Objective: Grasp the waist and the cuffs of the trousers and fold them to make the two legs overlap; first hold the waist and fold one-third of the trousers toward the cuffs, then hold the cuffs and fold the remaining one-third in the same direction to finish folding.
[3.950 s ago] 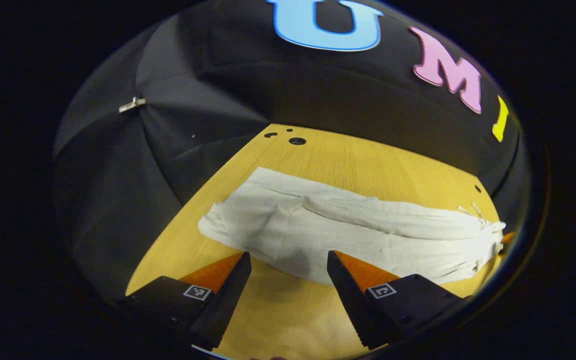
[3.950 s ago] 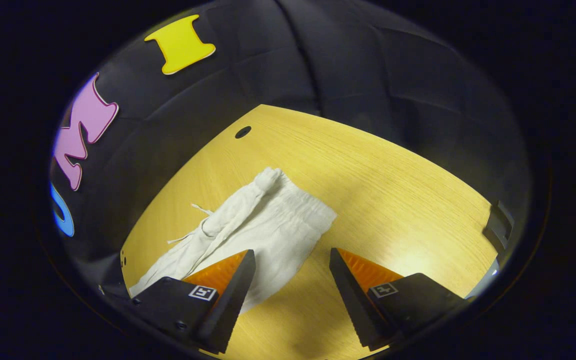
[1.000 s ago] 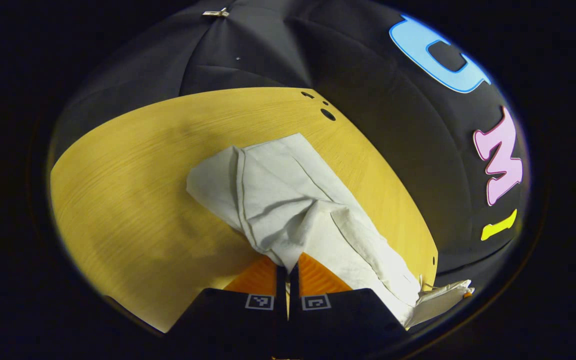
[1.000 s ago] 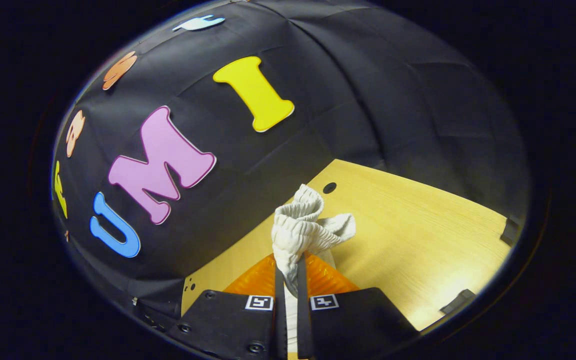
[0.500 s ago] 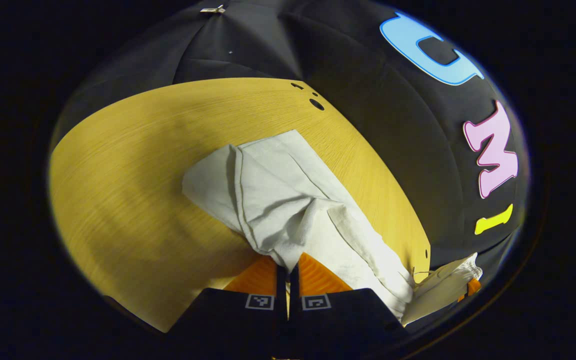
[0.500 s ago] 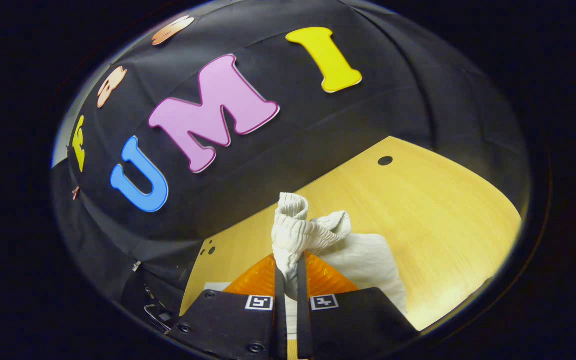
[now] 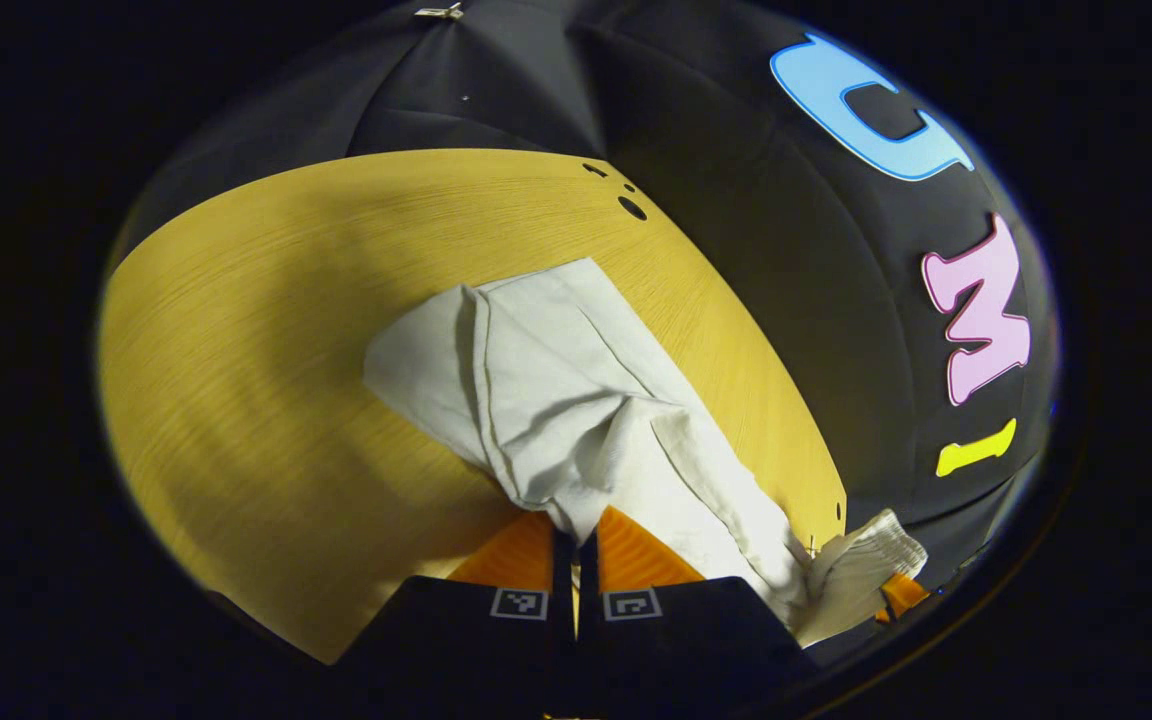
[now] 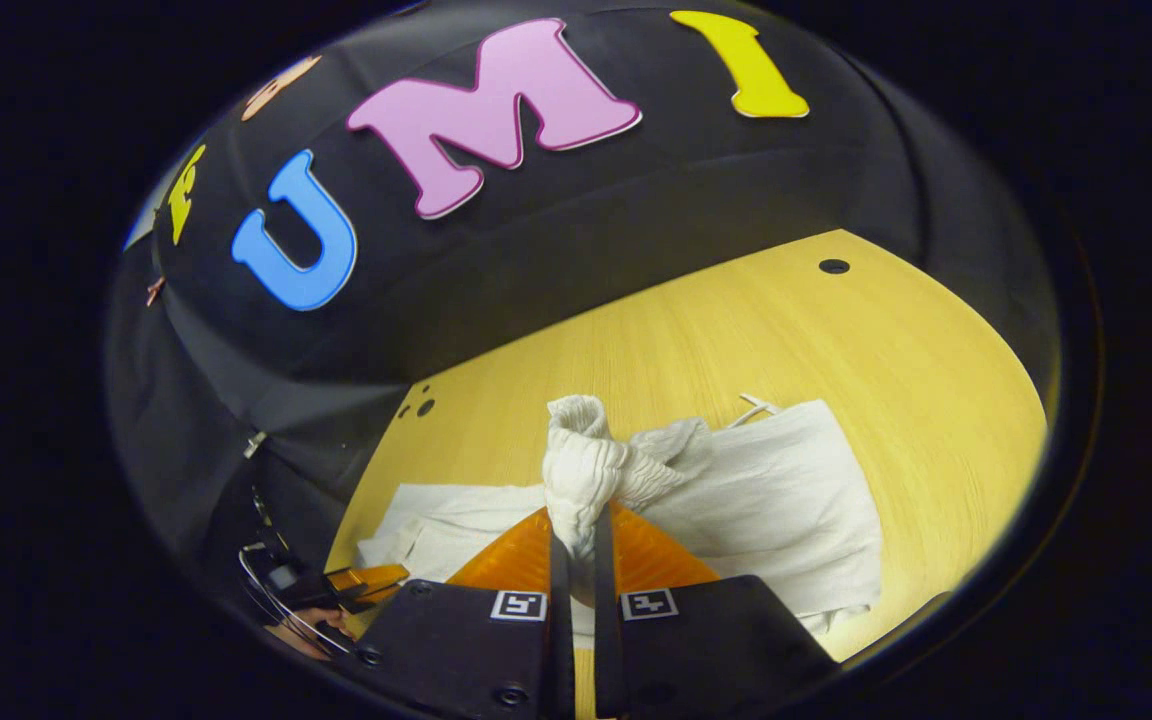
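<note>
While the white trousers [image 7: 576, 400] lie partly on the yellow wooden bench [image 7: 266, 350], both ends are lifted. In the left gripper view, the left gripper [image 7: 576, 545] has its fingers clenched on the cloth near the cuffs. In the right gripper view, the right gripper [image 8: 583, 548] pinches the bunched elastic waist [image 8: 586, 465] between closed fingers, with the left gripper [image 8: 356, 580] visible low at the left edge.
</note>
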Motion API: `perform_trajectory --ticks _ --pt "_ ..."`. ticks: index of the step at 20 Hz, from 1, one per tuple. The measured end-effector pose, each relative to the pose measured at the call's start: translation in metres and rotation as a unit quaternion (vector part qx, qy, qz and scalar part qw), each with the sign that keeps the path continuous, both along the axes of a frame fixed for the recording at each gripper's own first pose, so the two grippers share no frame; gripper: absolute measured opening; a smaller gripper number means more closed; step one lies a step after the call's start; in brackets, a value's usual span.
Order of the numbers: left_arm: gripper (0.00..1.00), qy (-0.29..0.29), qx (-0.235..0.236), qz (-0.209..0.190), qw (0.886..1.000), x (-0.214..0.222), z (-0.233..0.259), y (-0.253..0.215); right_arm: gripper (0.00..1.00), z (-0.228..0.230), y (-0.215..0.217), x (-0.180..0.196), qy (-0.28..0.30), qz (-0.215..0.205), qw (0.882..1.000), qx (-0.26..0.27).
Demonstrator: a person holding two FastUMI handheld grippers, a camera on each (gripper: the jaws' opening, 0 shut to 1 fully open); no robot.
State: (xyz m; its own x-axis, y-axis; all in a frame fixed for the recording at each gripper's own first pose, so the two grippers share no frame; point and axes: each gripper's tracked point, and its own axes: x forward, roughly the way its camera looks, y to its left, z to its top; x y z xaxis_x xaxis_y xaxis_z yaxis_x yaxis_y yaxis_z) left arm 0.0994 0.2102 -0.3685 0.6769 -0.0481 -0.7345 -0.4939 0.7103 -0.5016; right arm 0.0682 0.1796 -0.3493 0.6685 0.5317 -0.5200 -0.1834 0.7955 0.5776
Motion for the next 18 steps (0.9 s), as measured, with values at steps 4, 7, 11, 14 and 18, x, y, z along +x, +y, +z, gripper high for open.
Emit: perform_trajectory --ticks 4,7,11,14,18 --pt "0.06 -0.003 -0.009 -0.004 1.000 0.000 0.000 0.000 0.15 -0.031 0.032 -0.020 0.036 0.054 0.998 -0.025" --pt "0.06 -0.006 -0.018 -0.002 1.000 0.000 0.000 0.002 0.27 -0.041 0.049 -0.035 0.053 0.074 0.995 -0.030" --pt "0.06 -0.014 -0.036 0.009 0.999 0.000 0.001 0.002 0.41 -0.046 0.063 -0.043 0.069 0.093 0.993 -0.027" --pt "0.06 -0.015 -0.040 0.009 0.999 0.000 0.001 0.002 0.35 -0.045 0.068 -0.050 0.077 0.107 0.991 -0.024" --pt "0.06 -0.016 -0.044 0.014 0.999 0.000 0.001 0.002 0.50 -0.024 0.091 -0.071 0.073 0.155 0.985 0.020"
